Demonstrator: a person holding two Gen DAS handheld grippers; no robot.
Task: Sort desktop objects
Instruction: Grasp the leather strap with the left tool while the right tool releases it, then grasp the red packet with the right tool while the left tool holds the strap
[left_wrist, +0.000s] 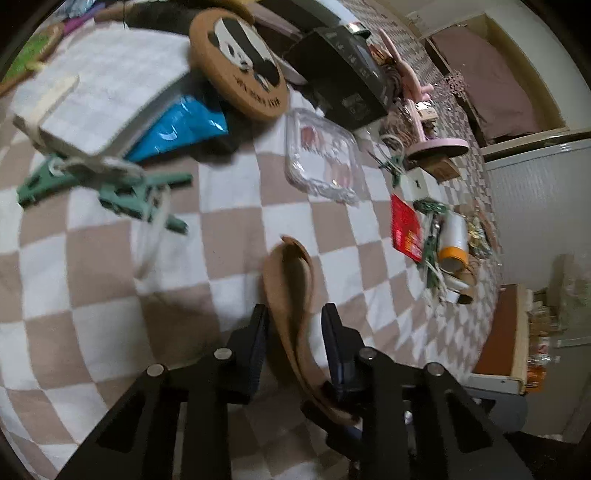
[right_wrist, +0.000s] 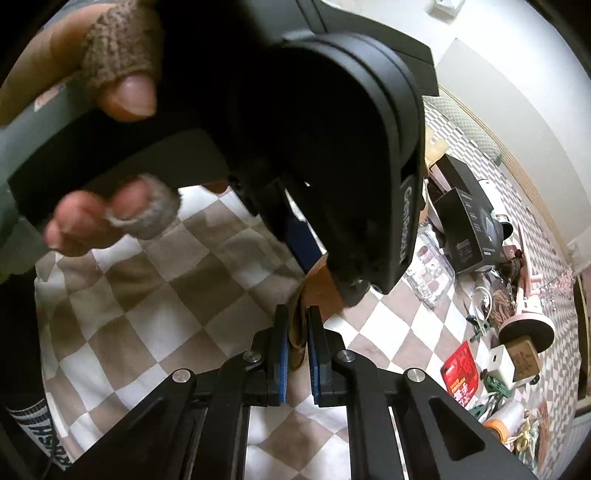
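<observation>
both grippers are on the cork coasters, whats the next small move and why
Probably open the left gripper a little more and back it off: its jaws stand apart around the cork coasters, while the right gripper is pinched on them, so the right one can take them alone.

The right gripper (right_wrist: 295, 325) has its blue-padded fingers (right_wrist: 282, 354) closed on the edge of a thin tan cork piece (right_wrist: 296, 325), which stands upright between them. Just beyond and above it looms the black body of the left gripper (right_wrist: 343, 155), held by a hand (right_wrist: 118, 155) in a brown knitted fingerless glove. Beneath lies a beige-and-white checked cloth (right_wrist: 155, 295). Well off to the right sit a clear plastic box (right_wrist: 432, 273), a black cardboard box (right_wrist: 465, 225) and a red packet (right_wrist: 461, 373).
</observation>
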